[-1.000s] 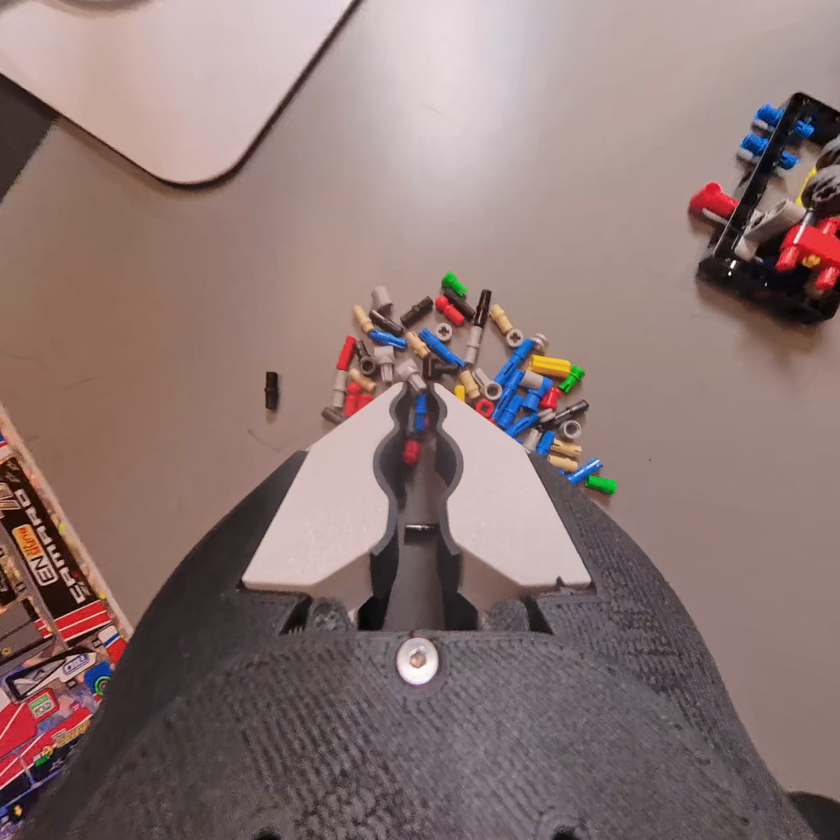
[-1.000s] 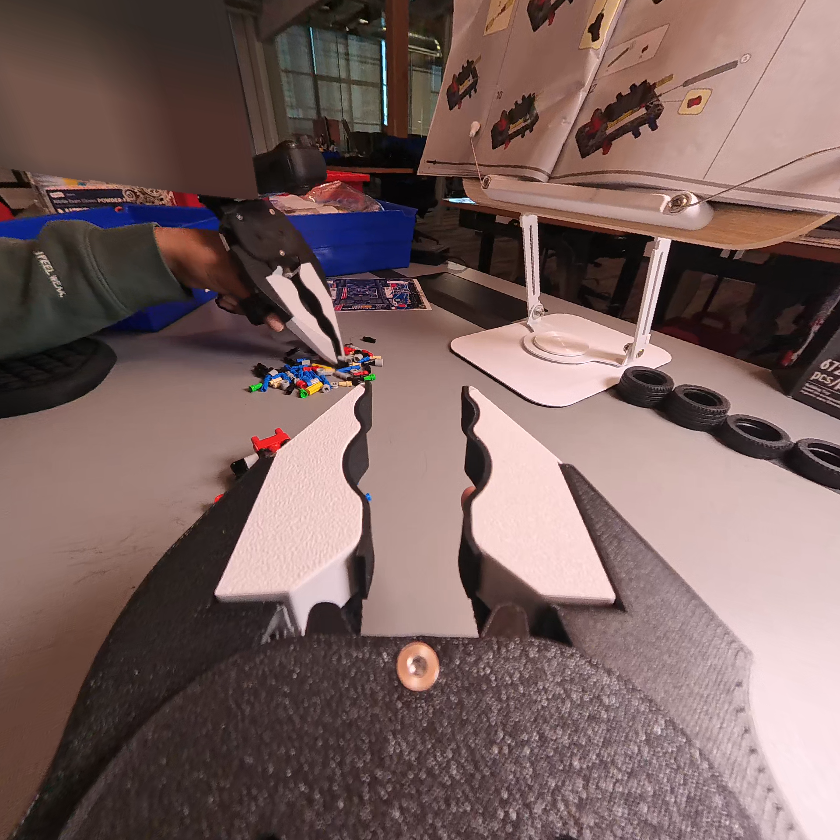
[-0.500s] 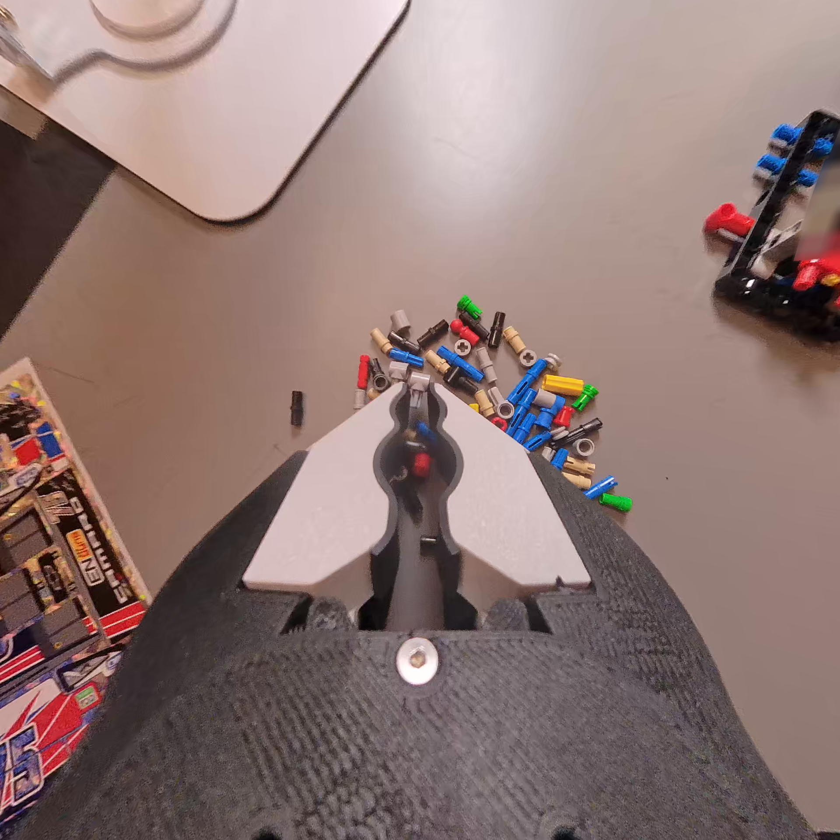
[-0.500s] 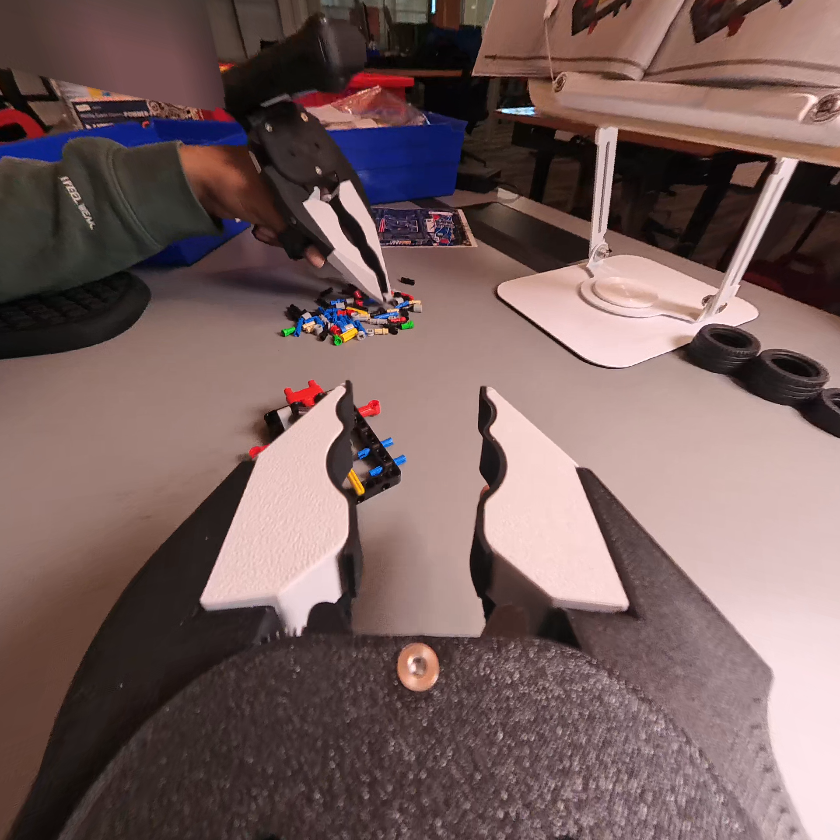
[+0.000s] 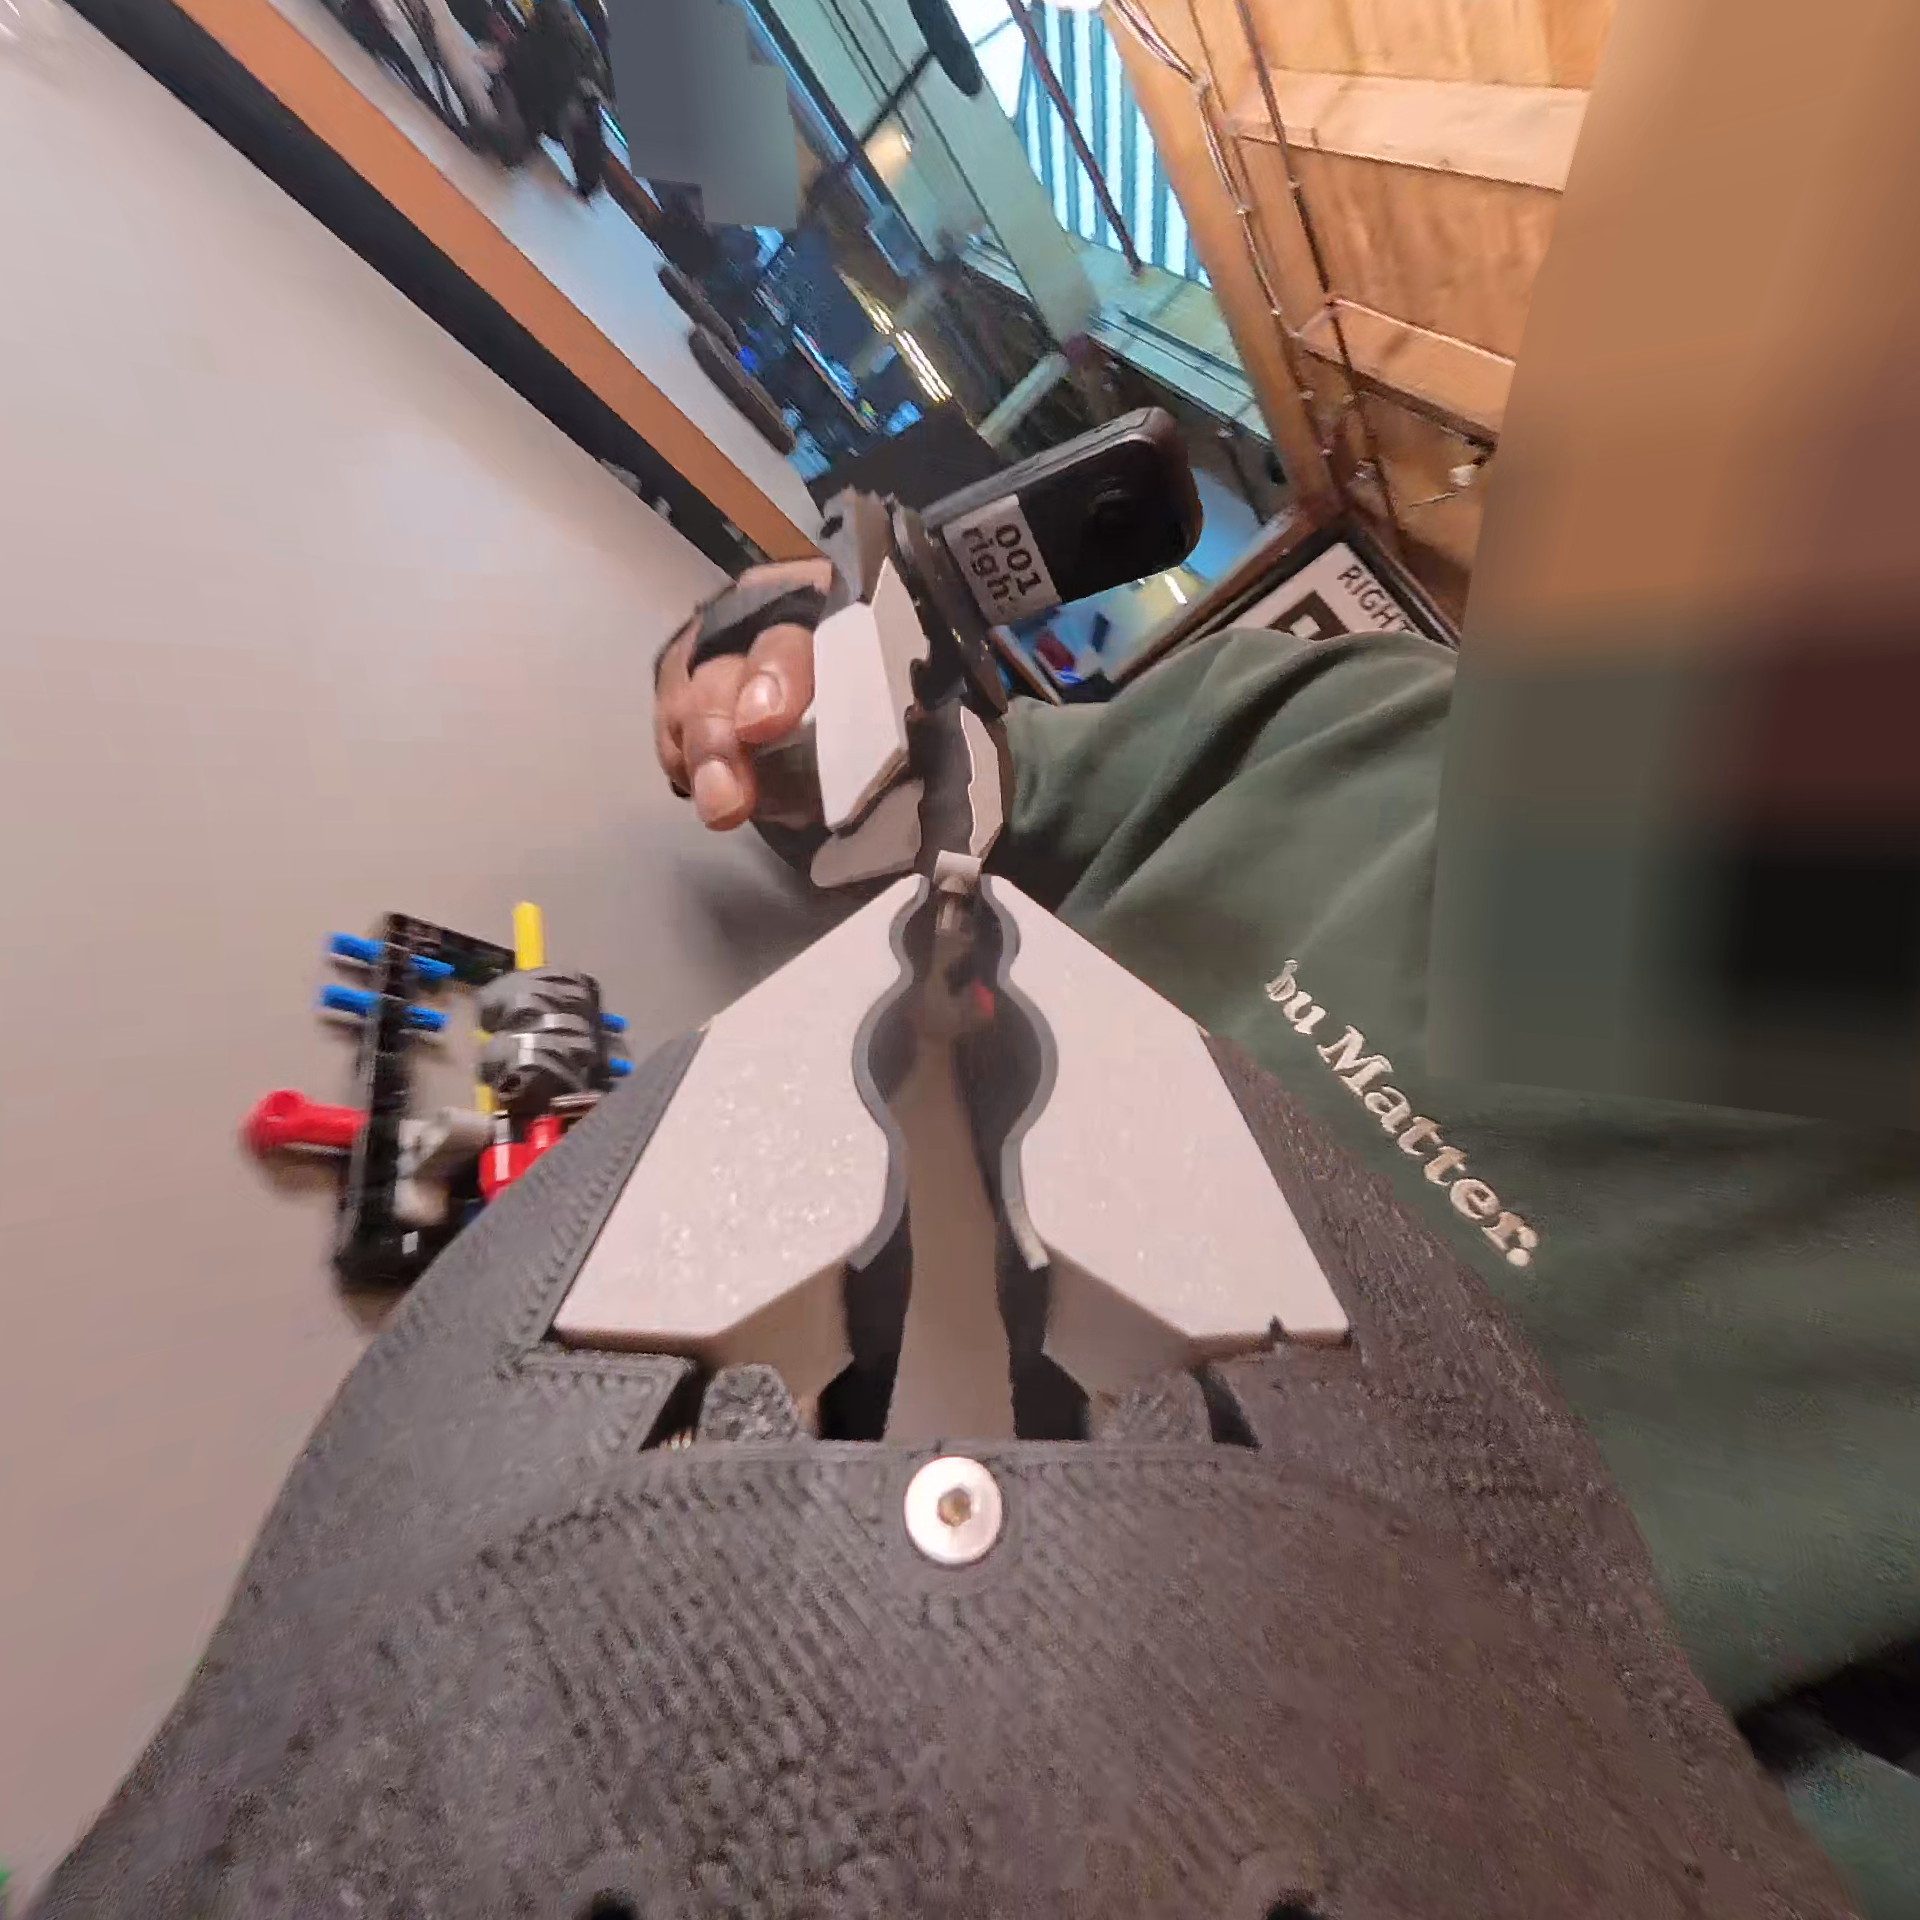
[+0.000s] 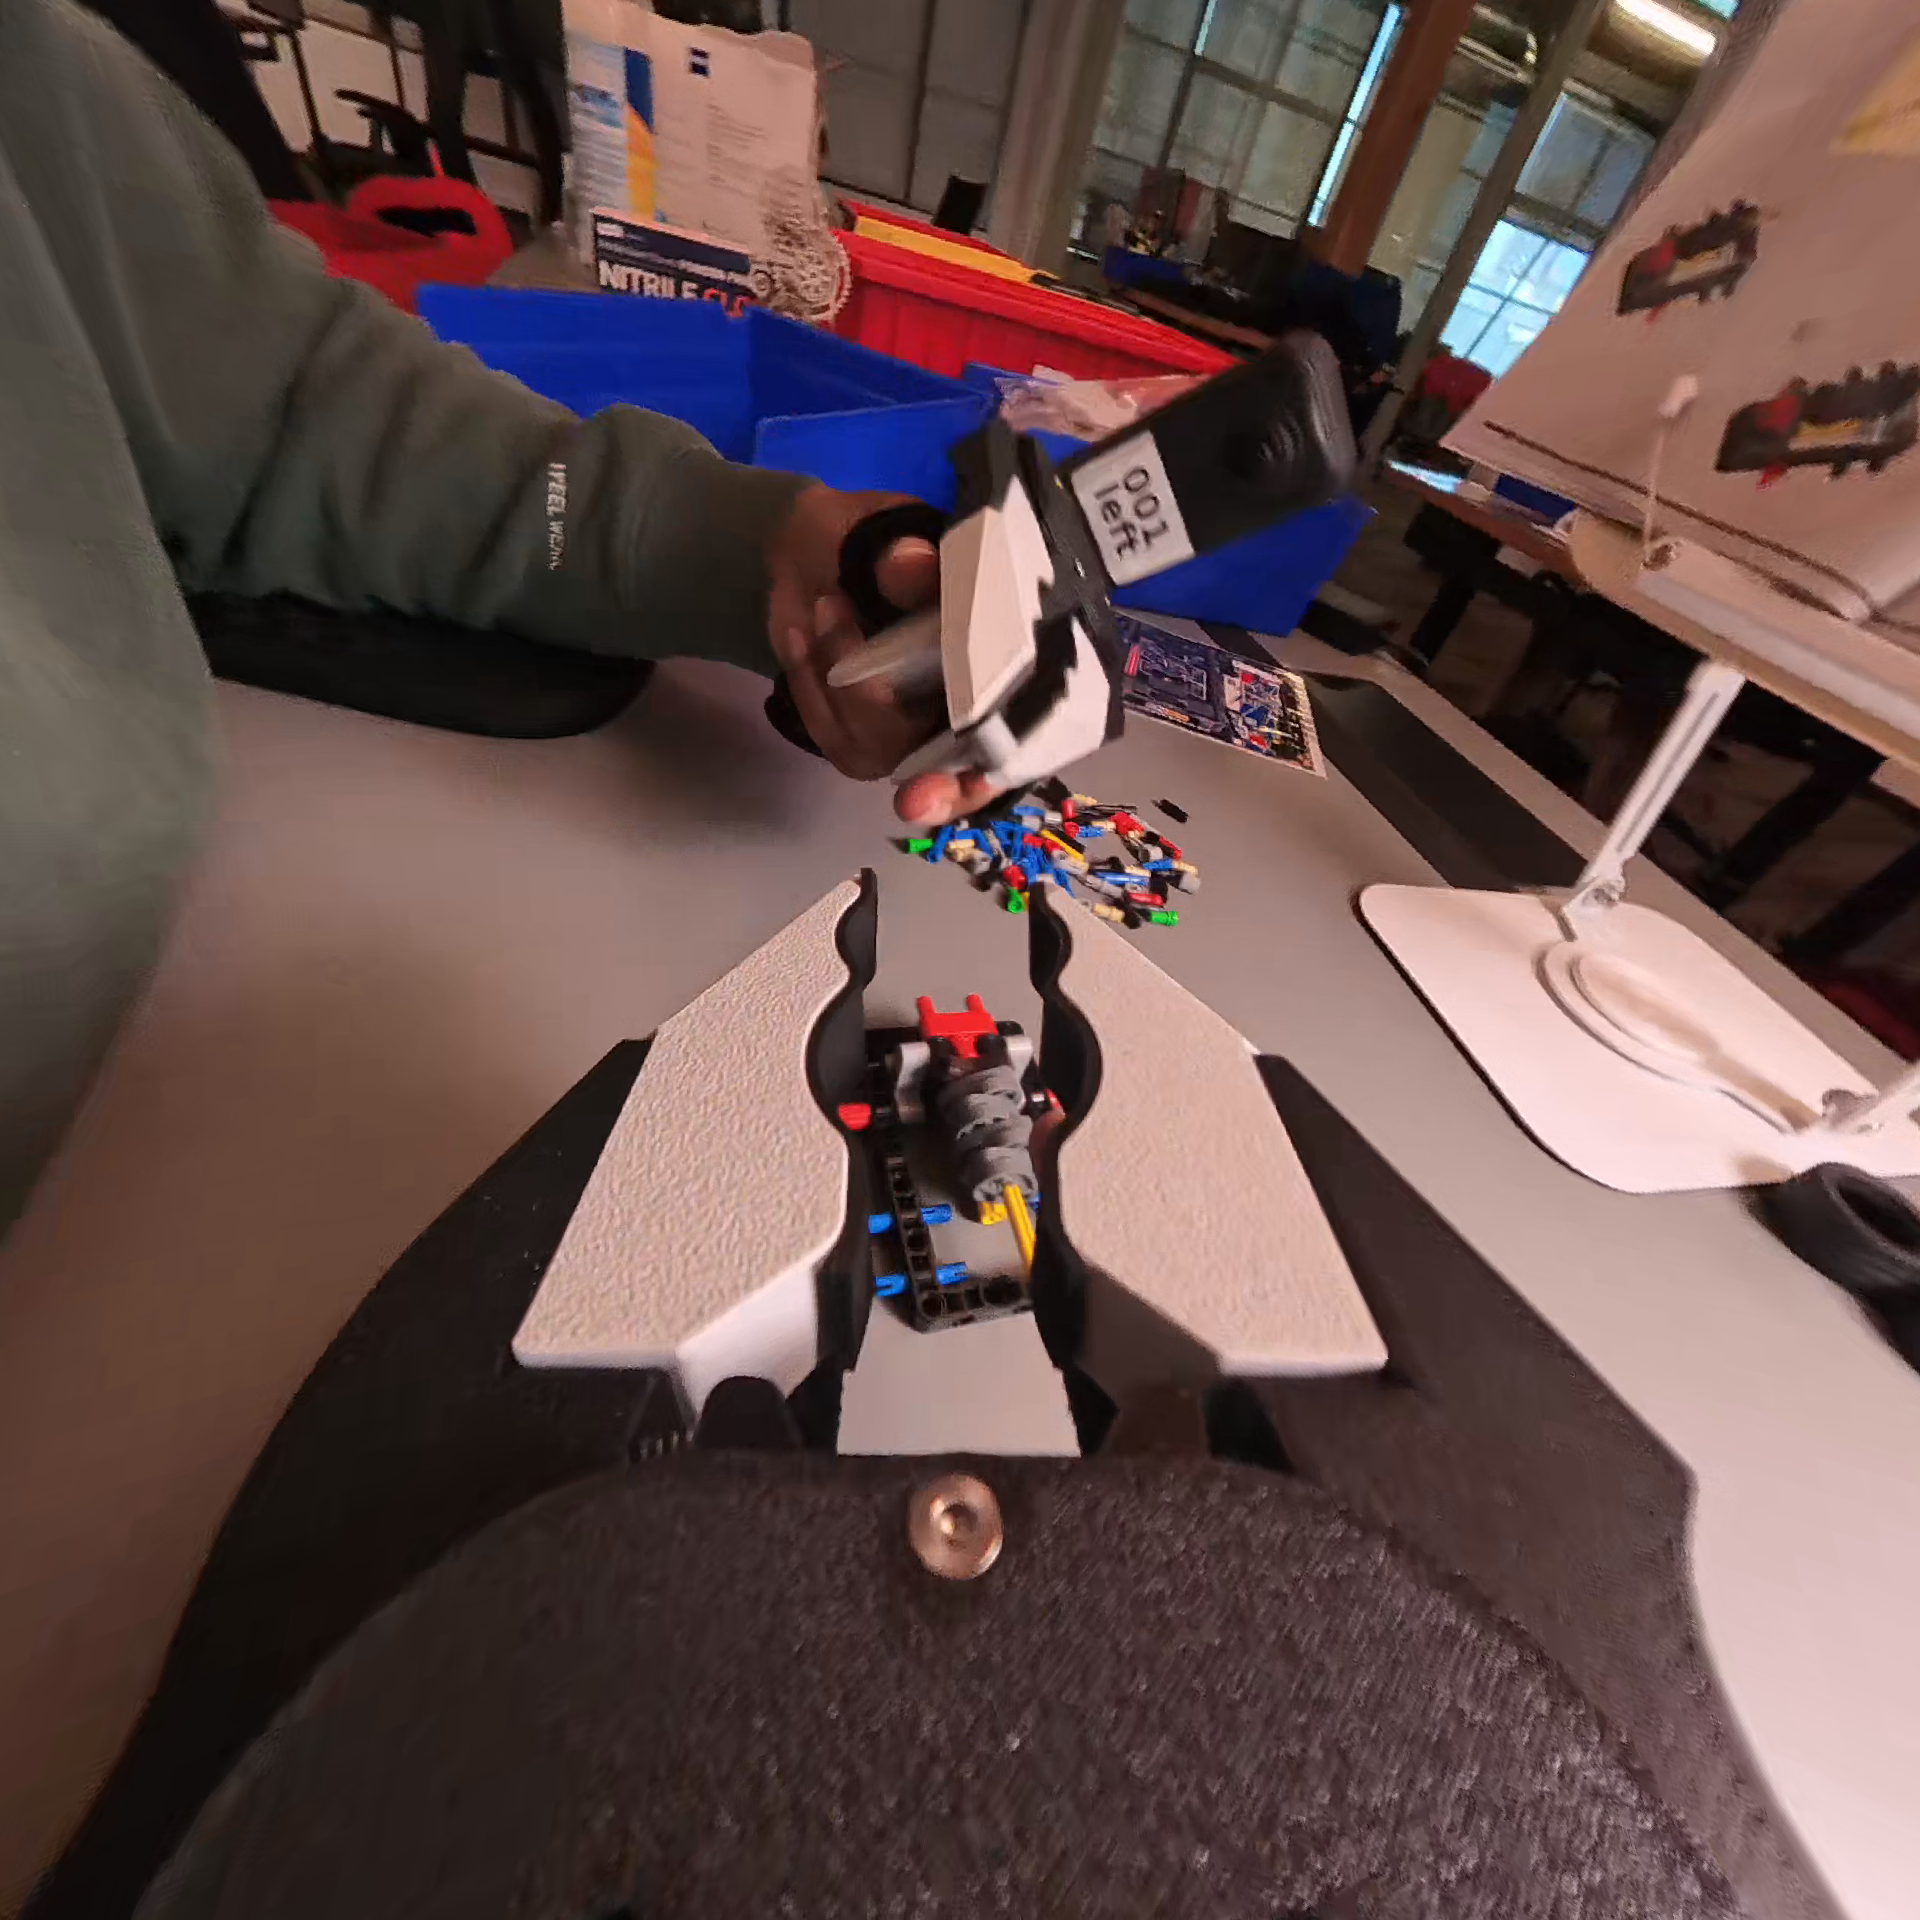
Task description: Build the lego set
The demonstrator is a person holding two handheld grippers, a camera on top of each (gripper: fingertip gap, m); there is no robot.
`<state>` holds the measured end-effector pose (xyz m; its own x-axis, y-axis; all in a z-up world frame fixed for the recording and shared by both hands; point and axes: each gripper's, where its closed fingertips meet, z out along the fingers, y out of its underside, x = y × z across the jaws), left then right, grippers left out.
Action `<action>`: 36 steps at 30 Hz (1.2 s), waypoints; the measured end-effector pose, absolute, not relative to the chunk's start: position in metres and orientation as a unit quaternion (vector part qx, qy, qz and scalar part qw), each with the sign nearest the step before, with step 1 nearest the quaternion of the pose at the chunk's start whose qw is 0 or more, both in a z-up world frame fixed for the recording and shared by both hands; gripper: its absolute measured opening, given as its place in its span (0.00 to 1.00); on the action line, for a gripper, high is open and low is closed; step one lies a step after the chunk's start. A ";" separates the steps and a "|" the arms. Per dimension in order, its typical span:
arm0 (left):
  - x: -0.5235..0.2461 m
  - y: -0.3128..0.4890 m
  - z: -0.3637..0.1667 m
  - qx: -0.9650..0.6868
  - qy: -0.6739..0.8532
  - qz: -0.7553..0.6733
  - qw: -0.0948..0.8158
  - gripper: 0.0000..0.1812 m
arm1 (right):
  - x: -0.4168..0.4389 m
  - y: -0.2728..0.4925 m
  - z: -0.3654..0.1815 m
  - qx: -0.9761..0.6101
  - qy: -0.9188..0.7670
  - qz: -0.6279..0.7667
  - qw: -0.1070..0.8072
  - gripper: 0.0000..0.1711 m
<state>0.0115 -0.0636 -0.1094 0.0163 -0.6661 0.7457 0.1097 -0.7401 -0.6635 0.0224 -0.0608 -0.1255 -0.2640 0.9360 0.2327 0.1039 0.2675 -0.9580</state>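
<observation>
A plain grey desk (image 6: 436,935) carries everything. Near its middle lies a small black lego frame (image 6: 935,1174) with blue pins, a yellow axle, grey gears and red parts. Beyond it sits a loose pile of small coloured pins (image 6: 1060,852), with one black pin (image 6: 1171,807) just apart. A printed sticker sheet (image 6: 1216,691) lies farther back. On the right stand a white stand base (image 6: 1621,1029) and a black tyre (image 6: 1849,1226).

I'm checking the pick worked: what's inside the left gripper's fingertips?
The left gripper is shut on a small grey connector poking from its tips. How far it reaches between the fingers is hidden.
</observation>
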 end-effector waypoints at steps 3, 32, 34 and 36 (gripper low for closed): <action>0.028 -0.070 -0.118 -0.658 0.214 -0.676 0.253 0.03 | 0.025 -0.073 -0.124 -0.370 -0.675 0.442 0.460 0.16; -0.034 -0.048 -0.190 -0.824 0.285 -0.246 0.422 0.29 | 0.085 0.038 -0.229 -0.661 -0.675 0.213 0.251 0.04; -0.029 -0.051 -0.197 -0.823 0.309 -0.234 0.415 0.31 | 0.087 0.039 -0.230 -0.660 -0.678 0.203 0.252 0.05; -0.024 -0.054 -0.205 -0.825 0.327 -0.223 0.403 0.33 | 0.090 0.039 -0.231 -0.657 -0.684 0.193 0.251 0.05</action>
<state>-0.0242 -0.0539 -0.2051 0.6864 -0.7197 0.1045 -0.3606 -0.4616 -0.8105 0.0895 0.0386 -0.2309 -0.0109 0.9960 0.0890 0.8018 0.0619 -0.5943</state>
